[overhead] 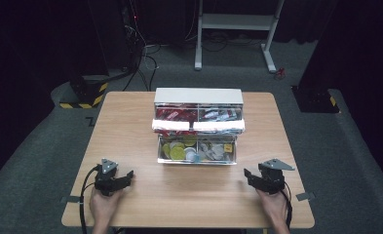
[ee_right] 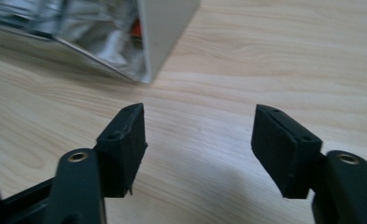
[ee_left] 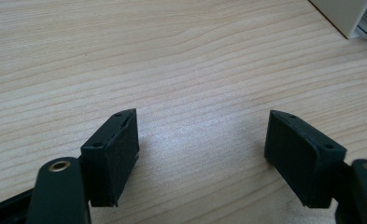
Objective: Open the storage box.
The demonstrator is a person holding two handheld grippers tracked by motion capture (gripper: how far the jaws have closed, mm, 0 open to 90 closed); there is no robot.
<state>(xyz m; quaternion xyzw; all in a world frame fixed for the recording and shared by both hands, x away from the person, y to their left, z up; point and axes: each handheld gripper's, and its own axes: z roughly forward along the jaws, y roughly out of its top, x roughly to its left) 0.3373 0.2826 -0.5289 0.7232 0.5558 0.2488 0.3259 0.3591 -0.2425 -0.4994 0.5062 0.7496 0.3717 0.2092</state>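
Bearing drawers: wooden table (overhead: 145, 195), seemingly grey-carpeted.

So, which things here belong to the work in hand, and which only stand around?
In the work: left gripper, open; right gripper, open; the white two-tier organiser with its compartments of small items.
Standing around: the white frame on the floor, the black-and-yellow striped base.

Matt wood-grain table (overhead: 130, 122), glossy clear-plastic drawers (overhead: 197, 150), matt black tool pads (ee_right: 125, 149).
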